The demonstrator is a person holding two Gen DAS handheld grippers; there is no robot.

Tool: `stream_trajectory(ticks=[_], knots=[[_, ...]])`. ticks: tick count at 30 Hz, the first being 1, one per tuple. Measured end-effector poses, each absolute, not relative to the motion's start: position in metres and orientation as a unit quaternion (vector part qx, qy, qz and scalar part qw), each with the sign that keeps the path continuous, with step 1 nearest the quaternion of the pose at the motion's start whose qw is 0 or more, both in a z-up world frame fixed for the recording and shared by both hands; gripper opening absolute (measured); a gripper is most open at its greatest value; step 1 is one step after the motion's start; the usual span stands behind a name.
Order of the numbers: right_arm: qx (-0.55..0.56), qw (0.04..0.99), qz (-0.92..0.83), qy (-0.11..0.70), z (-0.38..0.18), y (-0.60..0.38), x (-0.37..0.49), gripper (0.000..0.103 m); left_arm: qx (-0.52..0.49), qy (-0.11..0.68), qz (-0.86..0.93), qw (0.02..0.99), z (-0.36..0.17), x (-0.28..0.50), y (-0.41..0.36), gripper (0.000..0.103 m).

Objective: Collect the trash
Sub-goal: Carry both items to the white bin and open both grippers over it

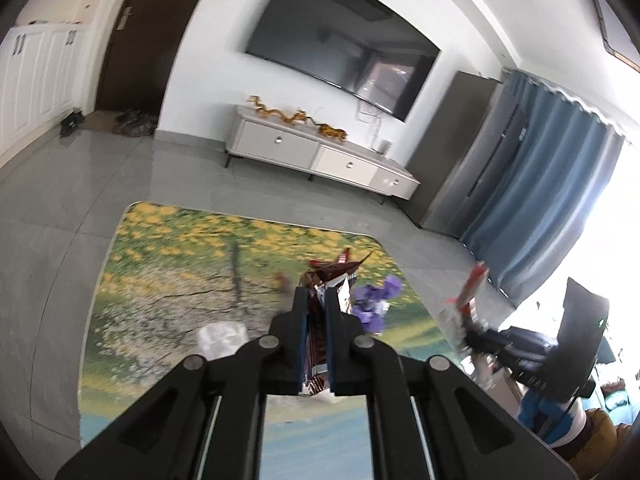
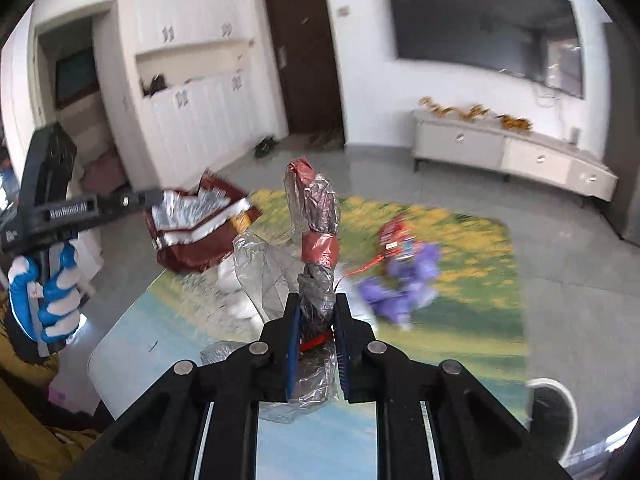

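Each fisheye camera sits just behind its own jaws, looking forward along them and tilted down over the flower-printed desk (image 1: 168,264). The left wrist view faces the wall television (image 1: 344,40) and the blue curtain (image 1: 548,184). The right wrist view faces more toward the dark door (image 2: 304,56). Both views share the desk, television, low cabinet (image 2: 508,152) and door.

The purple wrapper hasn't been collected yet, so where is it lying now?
The purple wrapper lies on the flower-print mat, right of centre in the right wrist view, beside a red scrap and beyond the right tool.
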State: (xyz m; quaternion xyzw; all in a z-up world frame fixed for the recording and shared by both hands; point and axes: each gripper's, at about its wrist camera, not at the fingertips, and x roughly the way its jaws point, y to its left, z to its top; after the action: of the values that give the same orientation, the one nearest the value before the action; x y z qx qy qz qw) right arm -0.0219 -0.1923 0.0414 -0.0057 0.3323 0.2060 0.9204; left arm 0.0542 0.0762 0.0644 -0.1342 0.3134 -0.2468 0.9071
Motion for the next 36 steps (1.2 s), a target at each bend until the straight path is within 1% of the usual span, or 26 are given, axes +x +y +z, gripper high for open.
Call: stream_trajectory(ticks=[3,7,15,23,31,32,34,35,36], knots=[[0.004,0.934,0.169,0.315,0.054,-0.230,-0.035,0.015,-0.117,0.318,-0.266,0.902,0.072,0.055,0.046,0.007],[0.025,0.944,0.116,0.307,0.054,-0.282,-0.050,0.015,-0.088,0.327,-0.294,0.894,0.080,0.057,-0.003,0.007],[0.079,0.946,0.010,0.314,0.022,-0.392,-0.079,0.015,-0.020,0.350,-0.368,0.861,0.080,0.067,-0.144,0.007],[0.121,0.931,-0.053,0.340,-0.024,-0.477,-0.077,0.017,0.021,0.381,-0.419,0.824,0.050,0.078,-0.285,0.007],[0.157,0.914,-0.087,0.364,-0.074,-0.530,-0.052,0.017,0.036,0.418,-0.433,0.798,0.005,0.100,-0.382,0.008],[0.162,0.912,-0.092,0.366,-0.080,-0.536,-0.050,0.020,0.037,0.420,-0.434,0.796,-0.001,0.102,-0.393,0.008],[0.172,0.908,-0.102,0.369,-0.090,-0.546,-0.046,0.029,0.038,0.426,-0.435,0.792,-0.011,0.105,-0.405,0.009],[0.175,0.906,-0.108,0.371,-0.096,-0.552,-0.044,0.038,0.037,0.432,-0.436,0.789,-0.018,0.106,-0.414,0.015],[0.178,0.904,-0.113,0.373,-0.100,-0.556,-0.043,0.043,0.036,0.437,-0.436,0.786,-0.024,0.108,-0.420,0.029]])
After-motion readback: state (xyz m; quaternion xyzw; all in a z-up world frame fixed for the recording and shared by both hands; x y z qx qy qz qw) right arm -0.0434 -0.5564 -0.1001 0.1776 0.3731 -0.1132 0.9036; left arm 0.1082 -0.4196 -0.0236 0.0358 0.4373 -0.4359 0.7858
